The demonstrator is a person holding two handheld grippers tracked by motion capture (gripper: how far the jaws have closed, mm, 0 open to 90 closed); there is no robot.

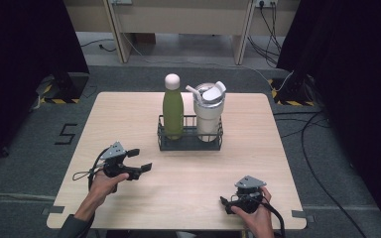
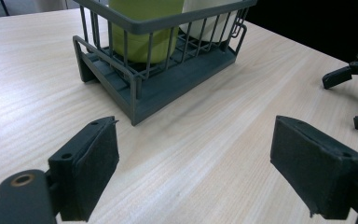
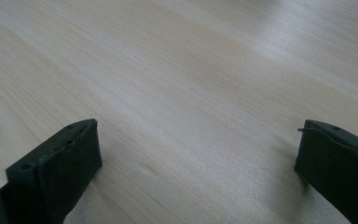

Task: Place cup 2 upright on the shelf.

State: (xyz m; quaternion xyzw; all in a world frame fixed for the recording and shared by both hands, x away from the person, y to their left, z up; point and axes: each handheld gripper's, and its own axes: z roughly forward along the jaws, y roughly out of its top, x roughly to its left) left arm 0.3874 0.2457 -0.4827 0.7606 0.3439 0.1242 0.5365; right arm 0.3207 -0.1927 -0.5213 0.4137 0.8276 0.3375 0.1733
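Note:
A dark wire basket (image 1: 190, 144) stands at the middle of the wooden table (image 1: 124, 114). It holds a green bottle (image 1: 172, 111) with a white cap and, to its right, a white tumbler (image 1: 208, 116) with a lid and straw. My left gripper (image 1: 141, 159) hovers left of the basket, open and empty. In the left gripper view the basket (image 2: 168, 91) lies just ahead of that gripper (image 2: 193, 140), with the bottle (image 2: 142, 7) and tumbler (image 2: 205, 28) inside. My right gripper (image 1: 224, 204) rests near the table's front right, open over bare wood (image 3: 198, 140).
The right gripper (image 2: 345, 100) also shows at the right edge of the left gripper view. Black curtains flank the table, cables run over the grey floor on the right, and a wooden bench stands behind.

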